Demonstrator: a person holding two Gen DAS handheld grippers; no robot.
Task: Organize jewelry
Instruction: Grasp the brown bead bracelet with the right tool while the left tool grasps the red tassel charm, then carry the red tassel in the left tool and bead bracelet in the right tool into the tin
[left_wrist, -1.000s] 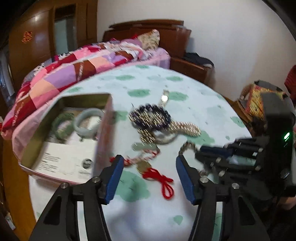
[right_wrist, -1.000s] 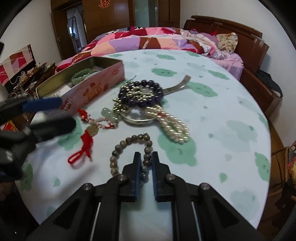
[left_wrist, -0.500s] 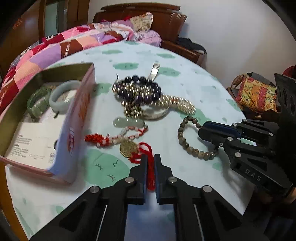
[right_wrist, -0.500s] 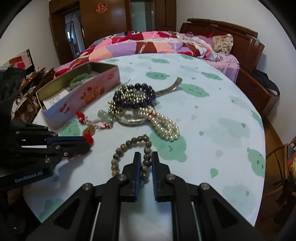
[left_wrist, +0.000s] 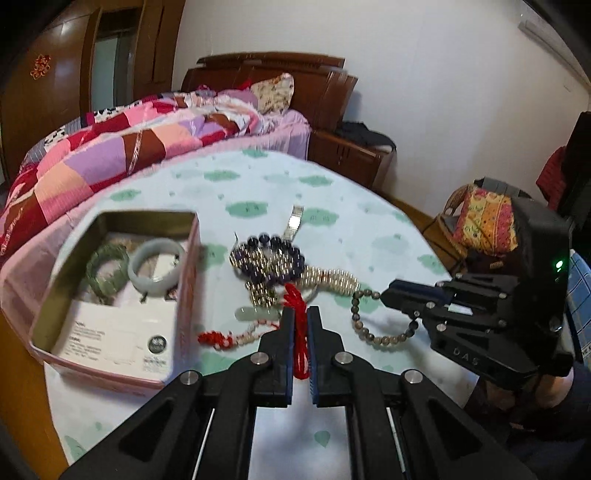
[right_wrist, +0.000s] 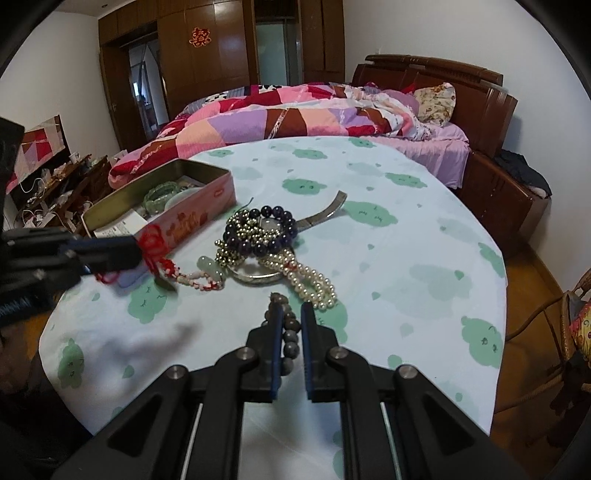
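Observation:
My left gripper (left_wrist: 301, 314) is shut on the red cord (left_wrist: 300, 332) of a jade pendant necklace (left_wrist: 255, 314) and lifts it; the cord also shows in the right wrist view (right_wrist: 153, 245). My right gripper (right_wrist: 290, 314) is shut on a brown bead bracelet (right_wrist: 288, 332), which hangs from it in the left wrist view (left_wrist: 380, 334). A pink tin box (left_wrist: 110, 354) at the left holds a green bead bracelet (left_wrist: 105, 269) and a pale jade bangle (left_wrist: 157, 269). A heap of dark purple beads (left_wrist: 273, 254), pearls (left_wrist: 332, 282) and a watch lies mid-table.
The round table (right_wrist: 424, 266) has a pale cloth with green spots. A bed with a patchwork quilt (right_wrist: 295, 114) stands behind it. A wicker chair with a bright cushion (left_wrist: 484, 221) is at the right. The table edge falls away close to both grippers.
Both grippers have risen from the table with their pieces. The red cord is now lifted and drags the pendant; the brown bracelet now hangs from the right gripper.

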